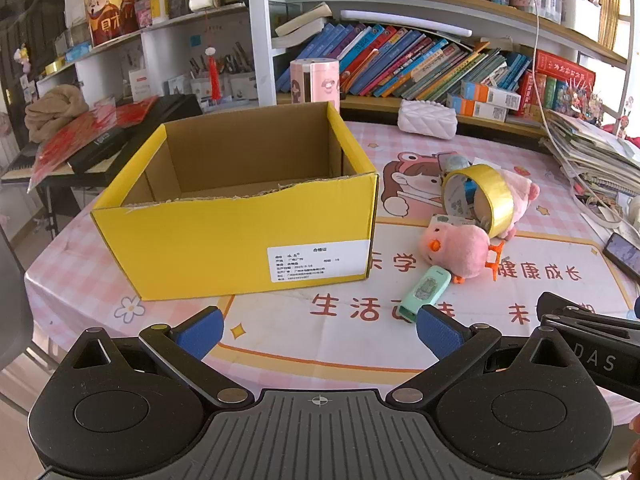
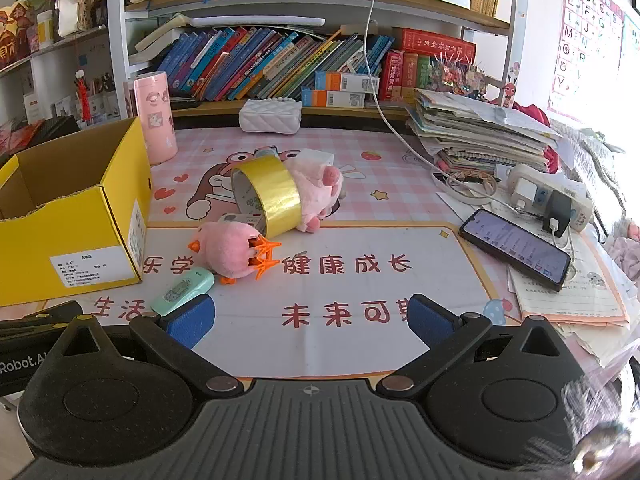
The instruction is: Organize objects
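Box [image 1: 236,232], yellow cardboard with its top open and nothing visible inside, sat on the table [image 1: 340,344] left of the loose items. Just right of the box lay a mint case [image 1: 424,292], a pink chick toy [image 1: 460,250], a gold tape roll [image 1: 486,196] tipped on edge against a pink pig toy [image 1: 520,196]; all were clustered and touching or nearly so. Neither tool held anything: left gripper [image 1: 320,334] and right gripper [image 2: 310,322] both had jaws spread wide with bare table between them, both pitched down toward the table, short of the pile. My read: nothing was packed yet. Best first pick looked like the mint case, nearest the box and clear on top; right gripper should straddle its narrow sides, then lift over the box's torn front rim. The tape roll looked likely to roll if the toys were nudged. The phone [image 2: 516,250], well right of the box, looked better left alone.
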`<state>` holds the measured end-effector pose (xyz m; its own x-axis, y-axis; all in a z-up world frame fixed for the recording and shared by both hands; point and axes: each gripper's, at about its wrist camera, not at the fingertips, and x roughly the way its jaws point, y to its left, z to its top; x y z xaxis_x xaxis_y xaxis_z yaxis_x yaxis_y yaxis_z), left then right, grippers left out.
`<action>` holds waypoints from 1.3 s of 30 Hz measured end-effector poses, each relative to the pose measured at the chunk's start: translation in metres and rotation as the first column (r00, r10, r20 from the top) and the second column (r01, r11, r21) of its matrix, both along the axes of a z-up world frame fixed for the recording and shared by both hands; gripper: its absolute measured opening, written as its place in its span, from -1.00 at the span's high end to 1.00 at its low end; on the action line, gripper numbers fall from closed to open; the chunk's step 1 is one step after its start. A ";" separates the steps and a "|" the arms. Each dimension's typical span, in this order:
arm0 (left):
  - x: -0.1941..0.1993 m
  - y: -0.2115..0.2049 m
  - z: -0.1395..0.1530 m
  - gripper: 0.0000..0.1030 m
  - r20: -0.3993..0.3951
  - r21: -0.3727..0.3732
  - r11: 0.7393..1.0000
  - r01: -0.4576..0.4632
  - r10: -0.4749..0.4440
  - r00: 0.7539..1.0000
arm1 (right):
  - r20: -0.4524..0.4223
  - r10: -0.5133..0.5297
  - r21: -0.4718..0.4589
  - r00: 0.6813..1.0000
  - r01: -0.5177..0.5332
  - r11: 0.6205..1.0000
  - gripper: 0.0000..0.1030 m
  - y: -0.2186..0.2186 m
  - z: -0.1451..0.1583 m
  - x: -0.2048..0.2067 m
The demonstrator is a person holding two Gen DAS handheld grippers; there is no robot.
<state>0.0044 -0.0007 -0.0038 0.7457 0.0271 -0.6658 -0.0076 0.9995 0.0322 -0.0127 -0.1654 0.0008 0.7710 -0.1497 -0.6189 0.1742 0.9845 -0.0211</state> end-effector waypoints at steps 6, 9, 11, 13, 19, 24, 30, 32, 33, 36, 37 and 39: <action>0.002 0.000 0.000 -1.00 -0.002 -0.001 1.000 -0.002 0.002 1.000 | -0.005 0.002 0.002 1.000 -0.002 1.000 -1.00 0.001 0.000 0.004; 0.003 0.001 0.000 -1.00 -0.003 -0.001 1.000 -0.004 0.004 1.000 | -0.006 0.003 0.002 1.000 -0.003 1.000 -1.00 0.001 0.000 0.005; 0.004 0.003 -0.001 -1.00 -0.004 -0.003 1.000 -0.005 0.005 1.000 | -0.008 0.005 0.000 1.000 -0.005 1.000 -1.00 0.002 0.000 0.006; 0.005 0.004 -0.001 -1.00 -0.004 -0.005 1.000 -0.004 0.004 1.000 | -0.008 0.005 -0.001 1.000 -0.005 1.000 -1.00 0.003 0.000 0.007; 0.006 0.006 -0.001 -1.00 -0.004 -0.010 1.000 -0.004 0.004 1.000 | -0.011 0.007 -0.003 1.000 -0.007 1.000 -1.00 0.007 -0.001 0.008; 0.006 0.007 -0.002 -1.00 -0.004 -0.011 1.000 -0.004 0.004 1.000 | -0.011 0.007 -0.003 1.000 -0.007 1.000 -1.00 0.007 -0.001 0.009; 0.006 0.009 -0.002 -1.00 -0.009 -0.020 1.000 -0.002 0.002 1.000 | -0.012 0.007 -0.004 1.000 -0.007 1.000 -1.00 0.007 -0.001 0.008; 0.005 0.010 -0.002 -1.00 -0.011 -0.025 1.000 -0.004 0.003 1.000 | -0.011 0.008 -0.007 1.000 -0.008 1.000 -1.00 0.008 -0.001 0.008; 0.005 0.011 -0.002 -1.00 -0.012 -0.029 1.000 -0.004 0.004 1.000 | -0.010 0.008 -0.007 1.000 -0.008 1.000 -1.00 0.008 -0.001 0.008; 0.003 0.012 -0.001 -1.00 -0.012 -0.038 0.999 -0.004 0.003 1.000 | -0.011 0.009 -0.008 1.000 -0.010 1.000 -1.00 0.009 -0.001 0.008; 0.002 0.012 0.000 -1.00 -0.010 -0.039 0.999 -0.003 0.002 1.000 | -0.010 0.009 -0.010 1.000 -0.009 1.000 -1.00 0.010 -0.001 0.008; 0.000 0.012 0.000 -1.00 -0.009 -0.043 0.999 0.003 -0.003 1.000 | -0.008 0.008 -0.012 1.000 -0.008 1.000 -1.00 0.011 -0.001 0.006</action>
<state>0.0045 0.0117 -0.0037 0.7398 -0.0037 -0.6728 -0.0044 0.9999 -0.0103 -0.0063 -0.1544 -0.0005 0.7674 -0.1506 -0.6232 0.1658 0.9856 -0.0340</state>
